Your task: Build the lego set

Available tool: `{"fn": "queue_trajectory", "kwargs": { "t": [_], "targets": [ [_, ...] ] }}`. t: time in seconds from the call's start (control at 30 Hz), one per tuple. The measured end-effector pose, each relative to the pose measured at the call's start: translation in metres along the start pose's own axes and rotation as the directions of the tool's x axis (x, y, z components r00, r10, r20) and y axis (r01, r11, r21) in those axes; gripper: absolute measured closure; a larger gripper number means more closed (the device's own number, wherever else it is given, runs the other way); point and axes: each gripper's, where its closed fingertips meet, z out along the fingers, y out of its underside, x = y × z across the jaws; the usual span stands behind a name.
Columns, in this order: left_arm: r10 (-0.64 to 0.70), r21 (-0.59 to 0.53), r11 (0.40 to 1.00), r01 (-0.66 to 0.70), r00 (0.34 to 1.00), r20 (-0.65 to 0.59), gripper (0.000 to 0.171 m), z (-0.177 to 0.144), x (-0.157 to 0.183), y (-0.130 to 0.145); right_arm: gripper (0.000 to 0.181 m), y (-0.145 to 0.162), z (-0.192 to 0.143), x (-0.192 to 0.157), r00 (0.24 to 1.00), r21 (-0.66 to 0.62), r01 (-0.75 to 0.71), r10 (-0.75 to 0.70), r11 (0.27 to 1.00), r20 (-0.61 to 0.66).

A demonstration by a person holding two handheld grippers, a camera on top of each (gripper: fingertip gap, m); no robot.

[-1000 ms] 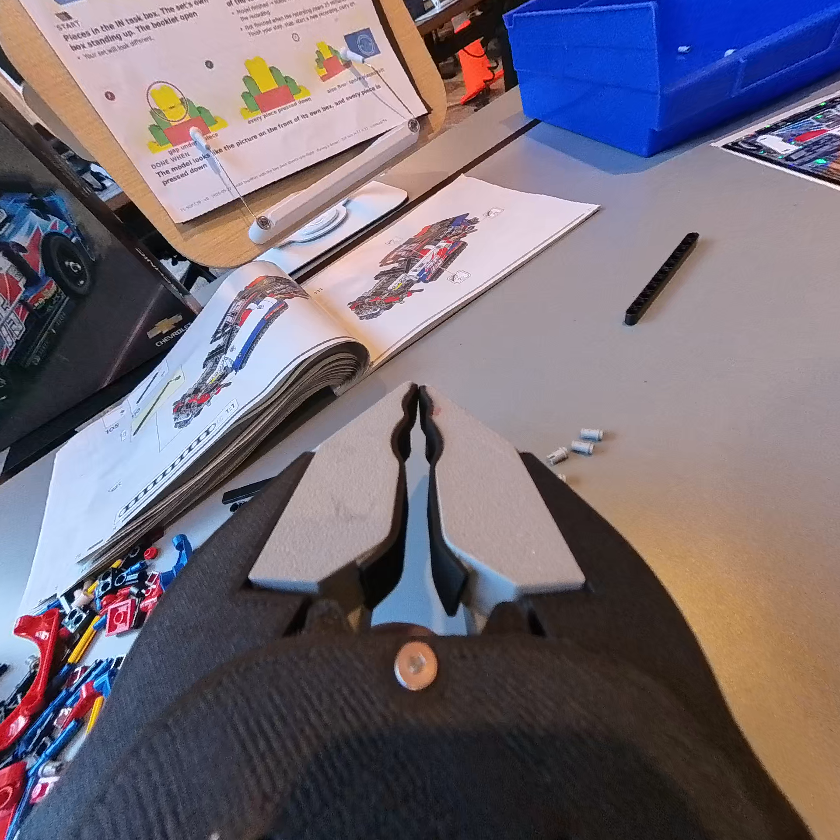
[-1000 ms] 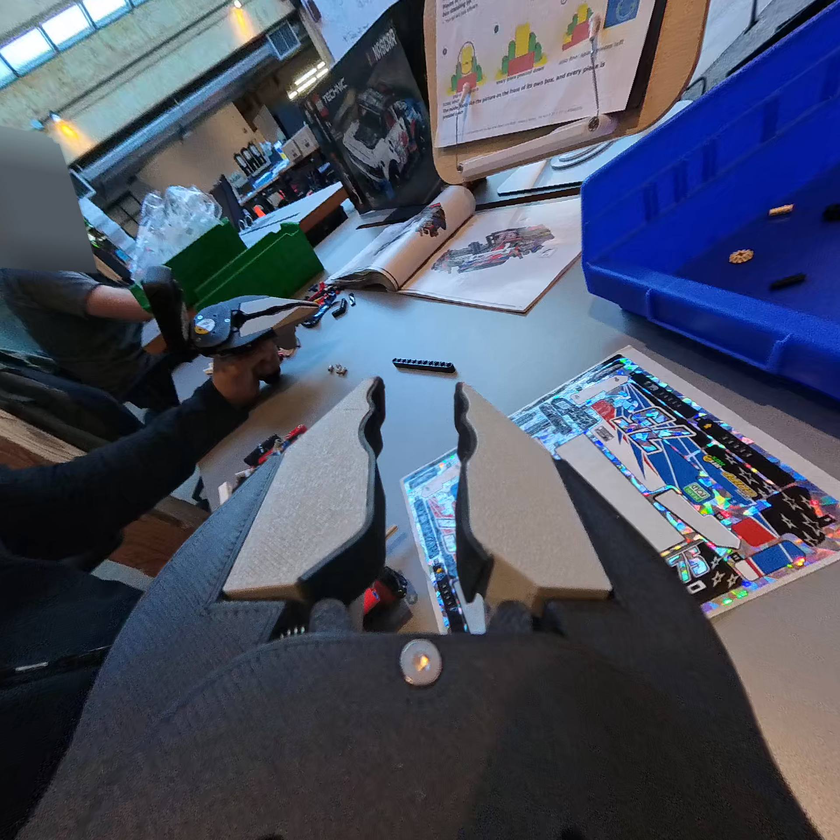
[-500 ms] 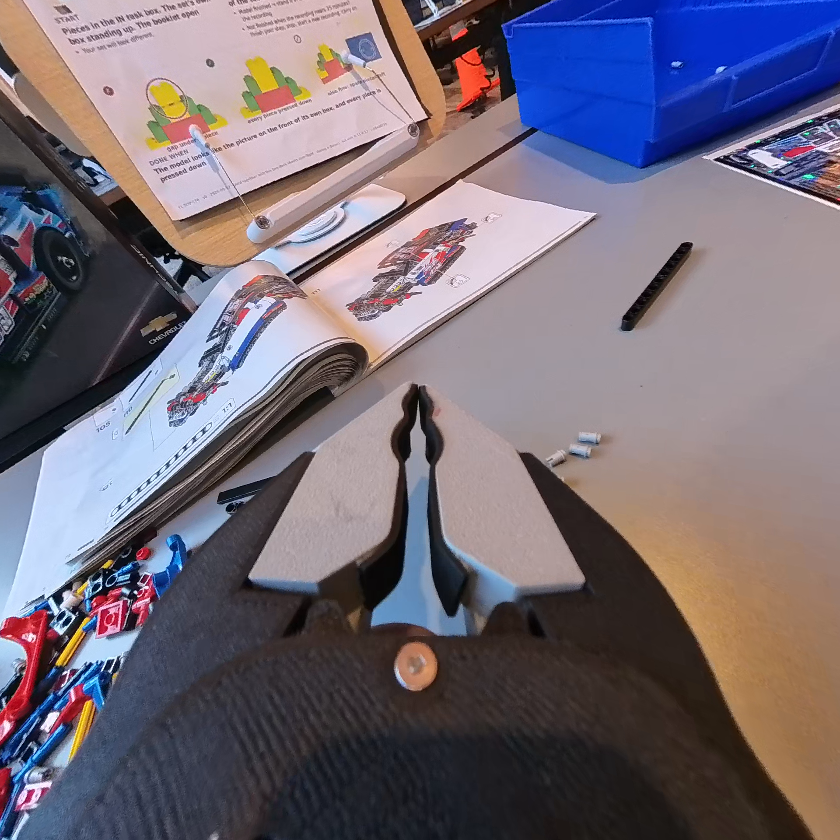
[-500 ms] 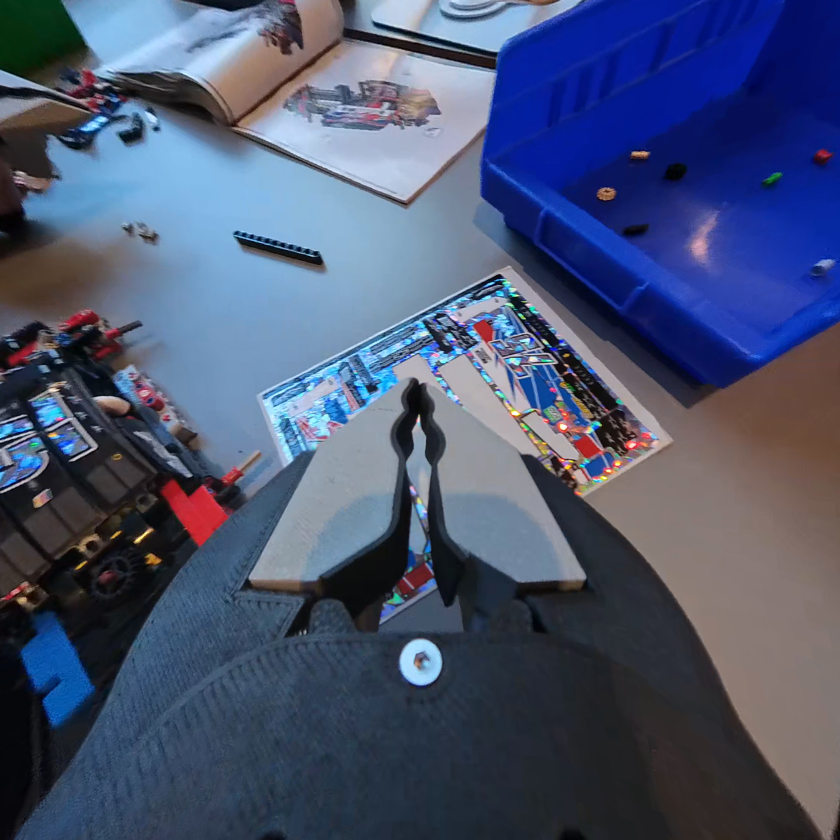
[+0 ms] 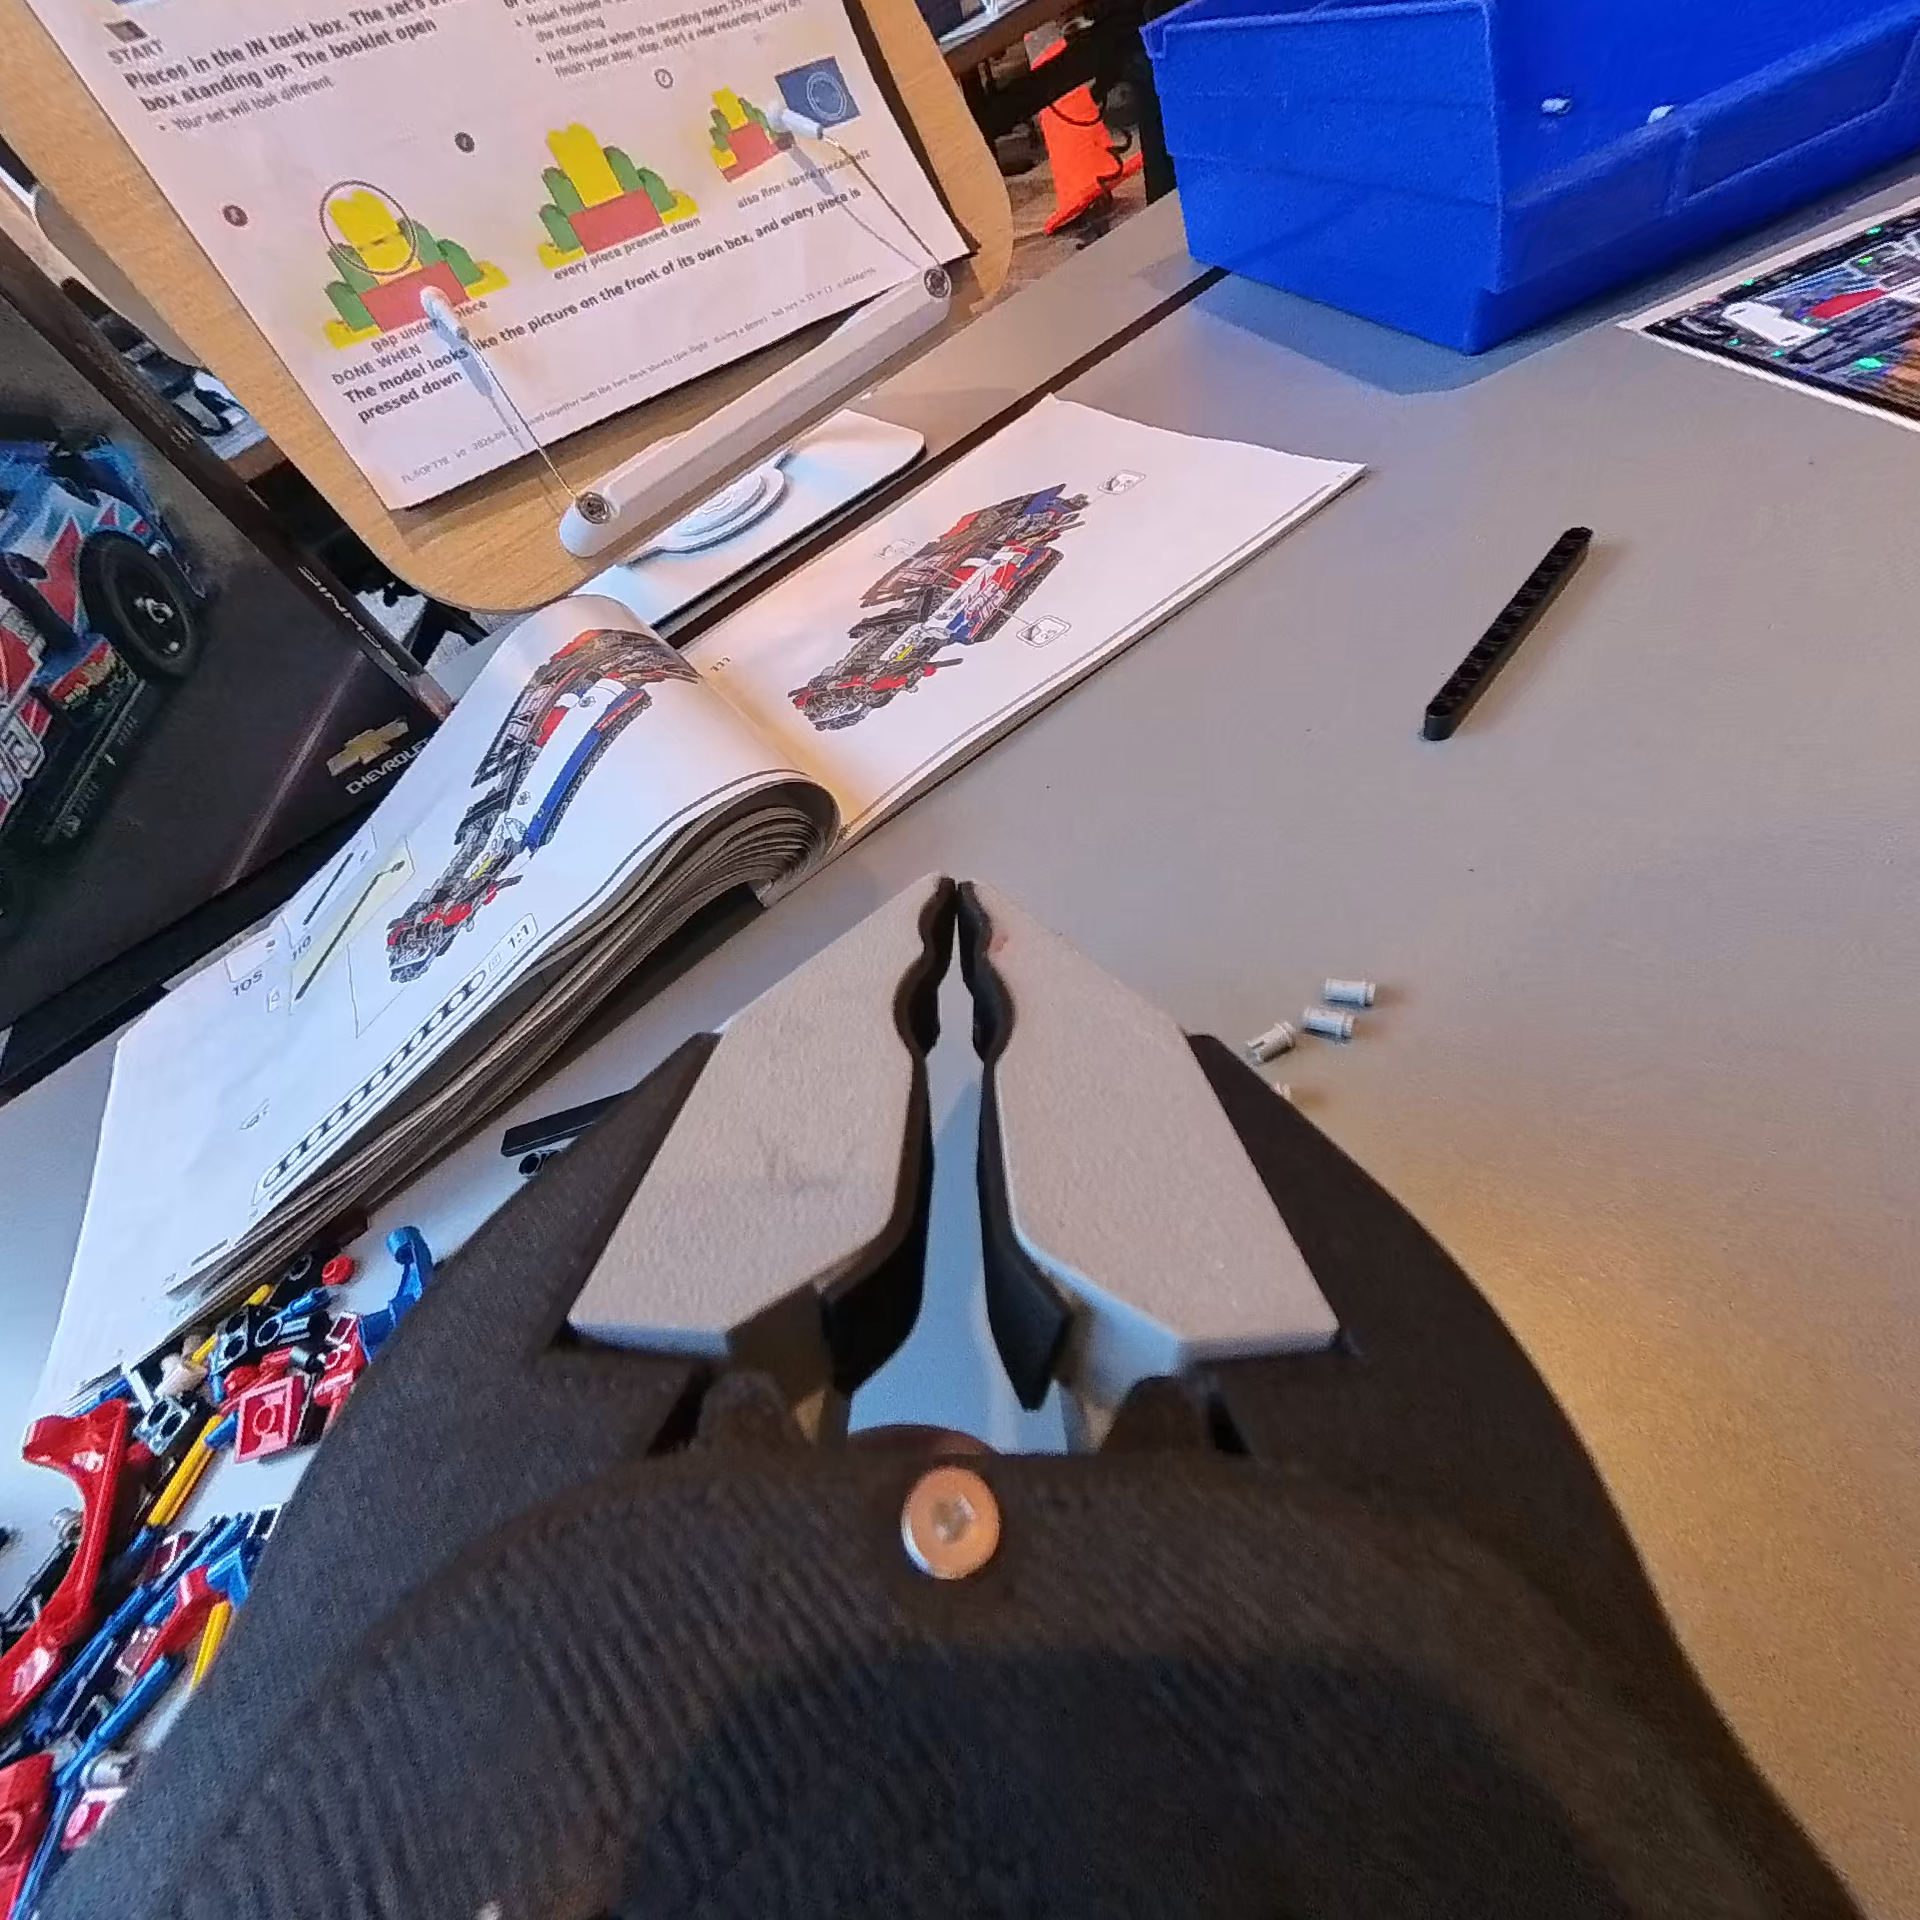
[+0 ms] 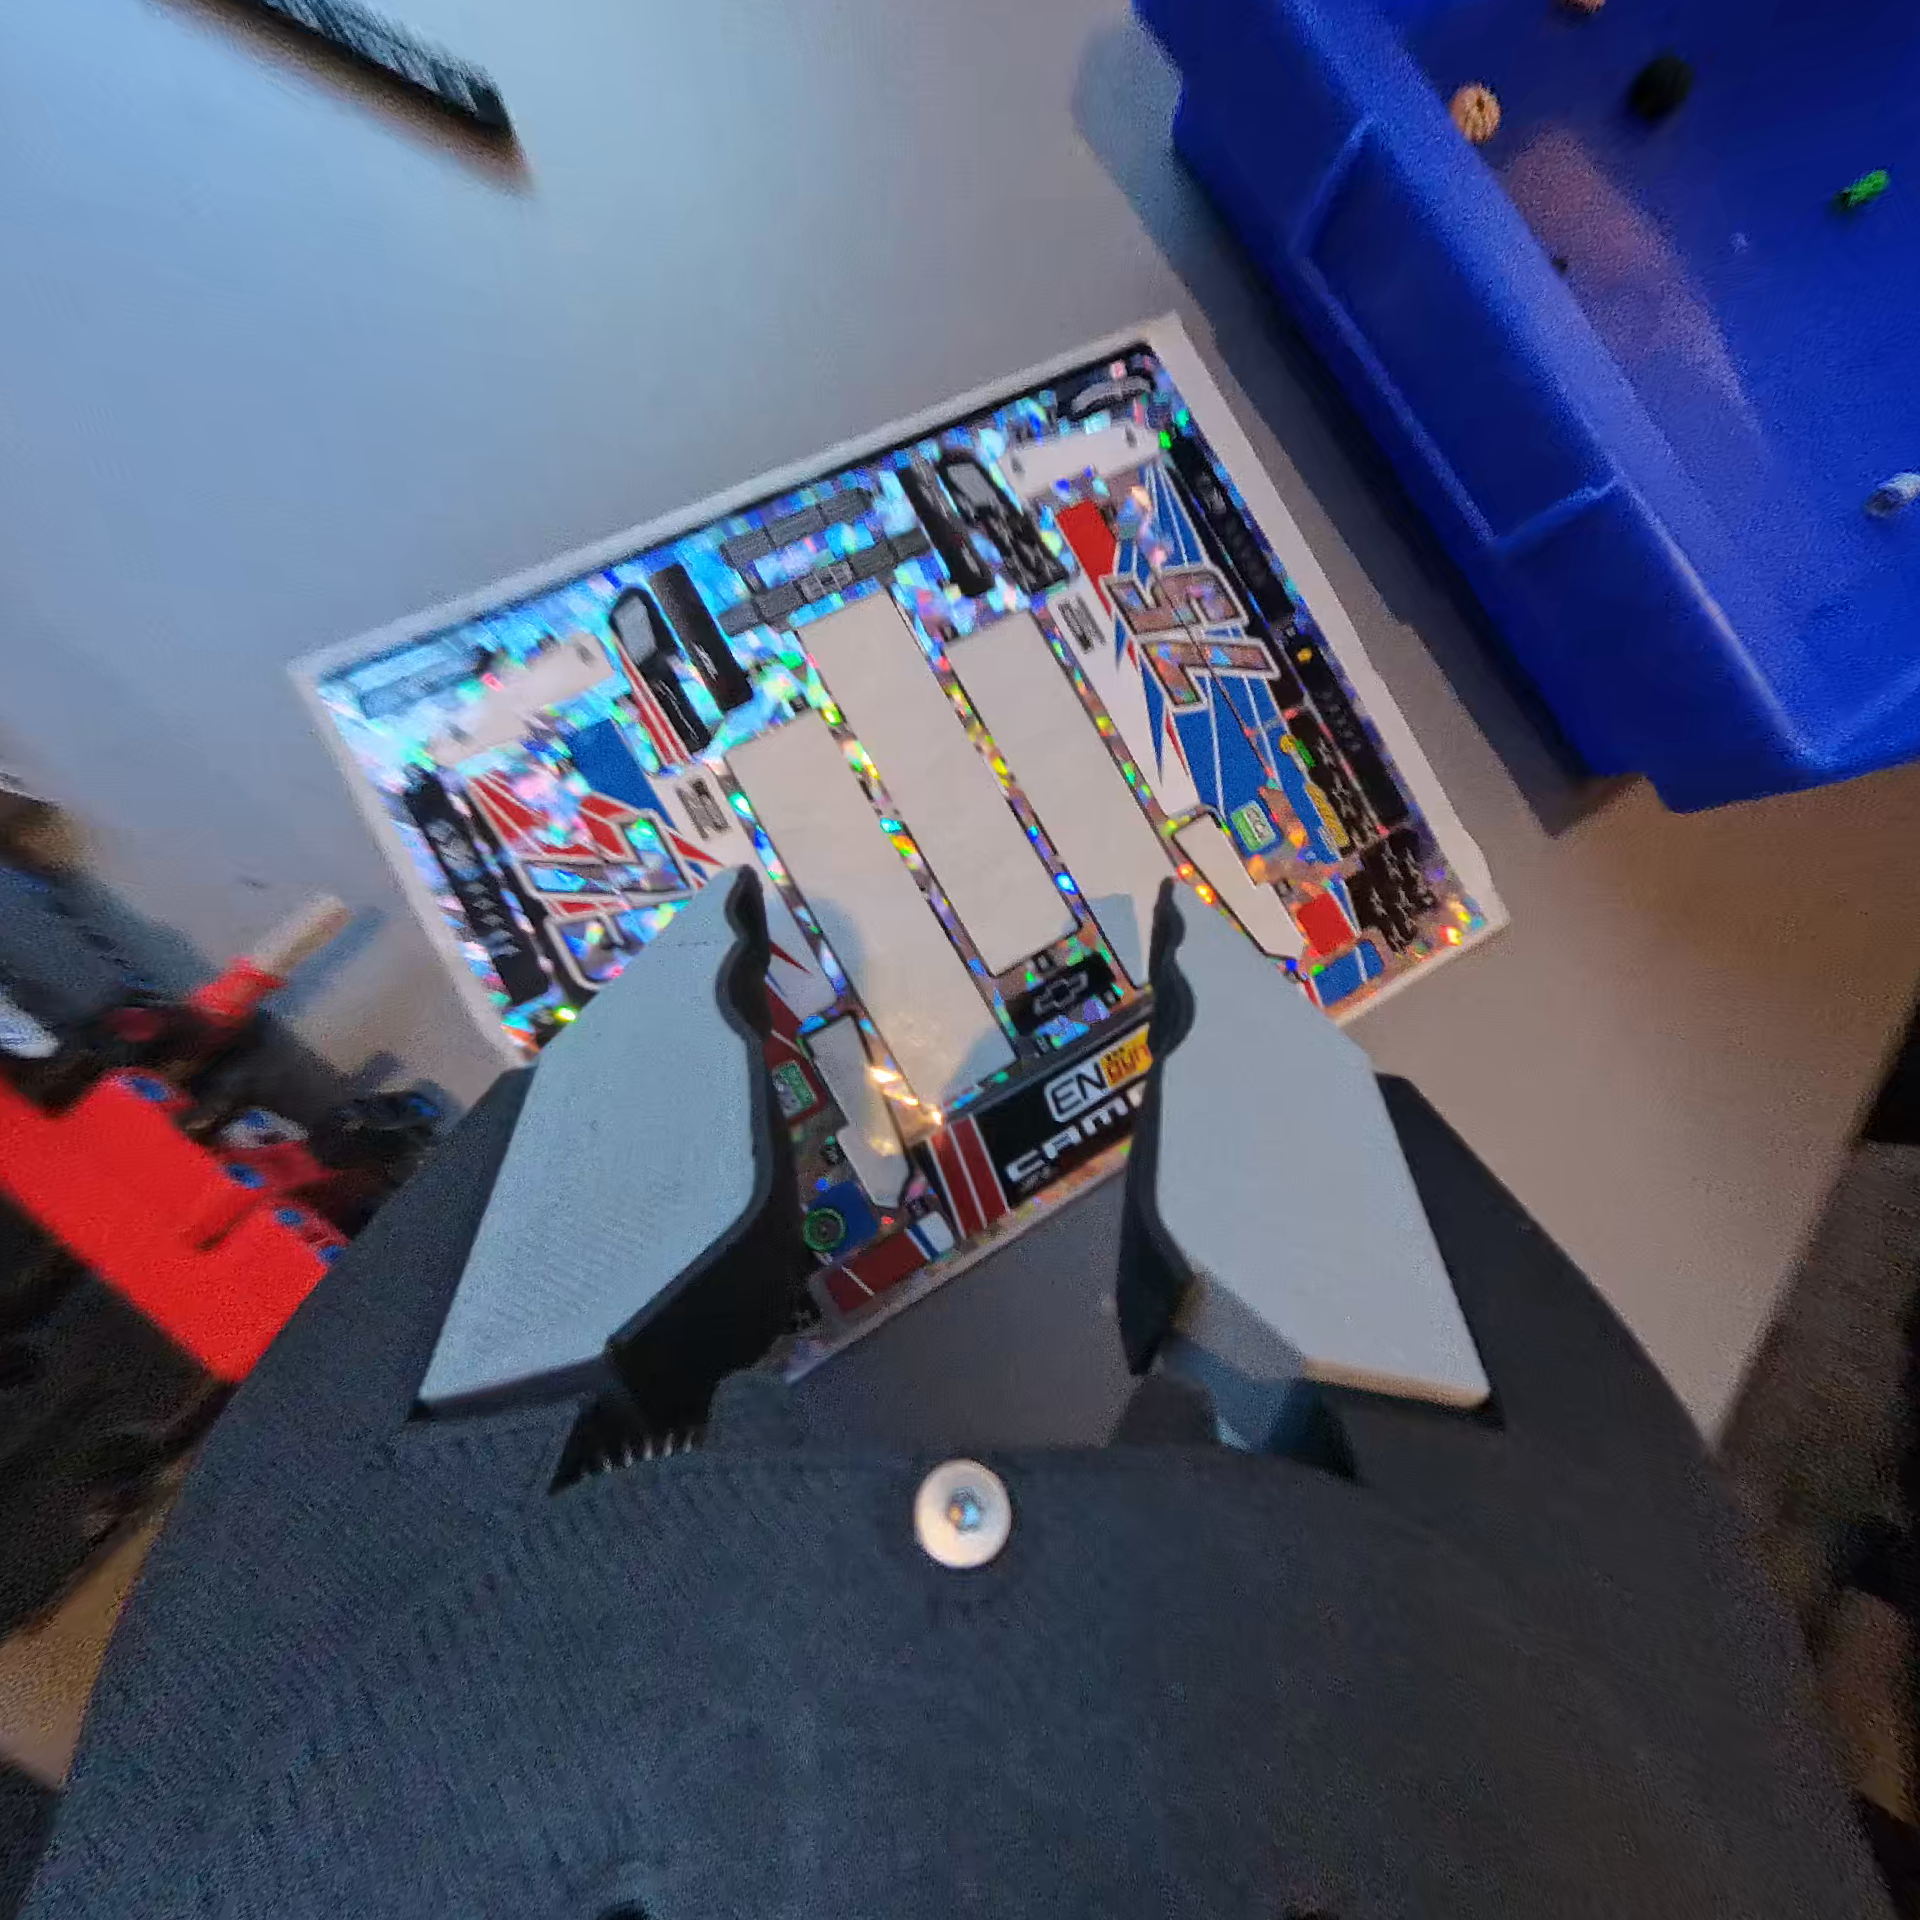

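Grey tabletop [image 5: 1558, 1195] all round, and the right gripper [image 6: 954, 914] has swung down over the holographic sticker sheet [image 6: 894, 727], its fingers now spread wide where half a second ago they were nearly pressed together. The sheet fills the middle of the right wrist view, blurred by motion, several of its sticker slots already blank white. Over on the other side, the left gripper [image 5: 956, 896] has barely shifted, hanging low over the table with its tips pressed together on nothing. Outward from it: three small grey pins [image 5: 1314, 1018] lie just to its right, a long black beam [image 5: 1507, 634] sits well beyond them, and the open instruction booklet [image 5: 644, 831] spreads out ahead-left. A heap of loose red, blue and black pieces [image 5: 156, 1455] crowds the left wrist view's lower left corner. Behind the booklet stands a wooden board with an instruction sheet [image 5: 499, 208] clipped on, the set's box [image 5: 104, 675] beside it. Right of the sticker sheet sits the blue bin [image 6: 1662, 416], a few tiny parts inside. At the right wrist view's left edge, a blurred red-and-black build [image 6: 156, 1195].
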Motion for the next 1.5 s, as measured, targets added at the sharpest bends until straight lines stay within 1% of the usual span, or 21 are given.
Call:
{"fn": "queue_trajectory", "kwargs": {
  "t": [0.07, 0.1, 0.13, 0.23, 0.33, 0.4, 0.53, 0.63, 0.73, 0.8, 0.83, 0.87, 0.93, 1.0, 1.1, 1.17, 1.23, 1.3, 1.4, 1.47, 1.5],
  "targets": [
    [0.001, 0.002, 1.000, -0.001, 1.000, -0.003, 0.171, 0.000, 0.000, 0.000, 0.113, 0.007, 0.004, 0.002, 0.998, -0.052, 0.047, -0.049, 0.998, -0.047],
    [0.001, 0.002, 1.000, -0.001, 1.000, -0.007, 0.171, 0.000, 0.001, 0.000, 0.119, 0.009, 0.003, 0.004, 0.997, -0.059, 0.049, -0.053, 0.997, -0.054],
    [0.000, 0.004, 1.000, 0.000, 1.000, -0.011, 0.171, 0.000, 0.001, -0.001, 0.119, 0.011, 0.002, 0.007, 0.996, -0.066, 0.050, -0.054, 0.997, -0.065],
    [-0.014, 0.012, 1.000, 0.014, 1.000, -0.024, 0.171, -0.001, 0.001, -0.002, 0.131, 0.020, -0.002, 0.021, 0.995, -0.089, 0.036, -0.044, 0.995, -0.091],
    [-0.037, 0.025, 0.999, 0.037, 0.999, -0.031, 0.171, -0.002, 0.000, -0.003, 0.131, 0.030, -0.008, 0.039, 0.989, -0.120, 0.003, -0.020, 0.993, -0.143],
    [-0.045, 0.030, 0.998, 0.046, 0.998, -0.033, 0.171, -0.003, -0.001, -0.004, 0.132, 0.031, -0.011, 0.043, 0.989, -0.121, -0.014, -0.004, 0.993, -0.148],
    [-0.025, 0.025, 0.999, 0.026, 0.999, -0.037, 0.171, -0.002, 0.002, -0.003, 0.138, 0.001, -0.026, 0.037, 0.994, 0.064, -0.072, 0.077, 0.995, -0.081],
    [0.014, 0.011, 1.000, -0.013, 0.999, -0.043, 0.171, -0.001, 0.007, -0.002, 0.141, -0.023, -0.036, 0.032, 0.994, 0.220, -0.103, 0.108, 0.970, -0.012],
    [0.044, 0.020, 0.999, -0.042, 0.997, -0.059, 0.171, -0.001, 0.014, -0.004, 0.142, -0.032, -0.034, 0.031, 0.993, 0.322, -0.116, 0.116, 0.940, 0.018],
    [0.009, 0.033, 0.999, -0.005, 0.993, -0.119, 0.168, -0.001, 0.025, -0.010, 0.142, -0.033, -0.030, 0.029, 0.994, 0.357, -0.106, 0.105, 0.928, 0.023],
    [-0.039, 0.027, 0.999, 0.044, 0.985, -0.168, 0.162, 0.000, 0.034, -0.014, 0.142, -0.032, -0.027, 0.027, 0.995, 0.363, -0.100, 0.097, 0.926, 0.027],
    [-0.089, 0.002, 0.996, 0.092, 0.969, -0.231, 0.150, 0.003, 0.046, -0.018, 0.141, -0.032, -0.025, 0.025, 0.996, 0.368, -0.094, 0.089, 0.925, 0.029],
    [-0.128, -0.046, 0.992, 0.119, 0.937, -0.325, 0.139, 0.010, 0.068, -0.027, 0.142, -0.035, -0.024, 0.023, 0.997, 0.396, -0.073, 0.071, 0.915, 0.020],
    [-0.076, -0.053, 0.997, 0.060, 0.914, -0.398, 0.135, 0.020, 0.091, -0.039, 0.142, -0.038, -0.023, 0.022, 0.998, 0.437, -0.057, 0.060, 0.898, 0.007],
    [0.014, -0.131, 0.988, -0.081, 0.893, -0.450, 0.125, 0.045, 0.118, -0.039, 0.144, -0.037, -0.023, 0.027, 0.996, 0.462, -0.049, 0.076, 0.885, -0.040],
    [0.014, -0.166, 0.979, -0.117, 0.856, -0.517, 0.125, 0.057, 0.136, -0.038, 0.144, -0.038, -0.025, 0.032, 0.993, 0.477, -0.057, 0.098, 0.877, -0.061],
    [-0.025, -0.202, 0.973, -0.113, 0.815, -0.579, 0.124, 0.066, 0.150, -0.038, 0.146, -0.038, -0.029, 0.035, 0.991, 0.497, -0.065, 0.114, 0.865, -0.069],
    [-0.036, -0.235, 0.964, -0.124, 0.815, -0.579, 0.118, 0.079, 0.153, -0.034, 0.148, -0.039, -0.032, 0.037, 0.989, 0.515, -0.068, 0.124, 0.855, -0.076],
    [-0.045, -0.263, 0.954, -0.143, 0.801, -0.598, 0.122, 0.089, 0.160, -0.027, 0.153, -0.041, -0.039, 0.039, 0.986, 0.552, -0.057, 0.132, 0.832, -0.098],
    [-0.040, -0.277, 0.947, -0.164, 0.793, -0.608, 0.137, 0.092, 0.162, -0.021, 0.157, -0.042, -0.043, 0.039, 0.985, 0.574, -0.056, 0.138, 0.817, -0.099],
    [-0.051, -0.288, 0.943, -0.165, 0.786, -0.617, 0.148, 0.092, 0.162, -0.020, 0.158, -0.042, -0.045, 0.040, 0.985, 0.583, -0.059, 0.141, 0.810, -0.096]
  ]
}}
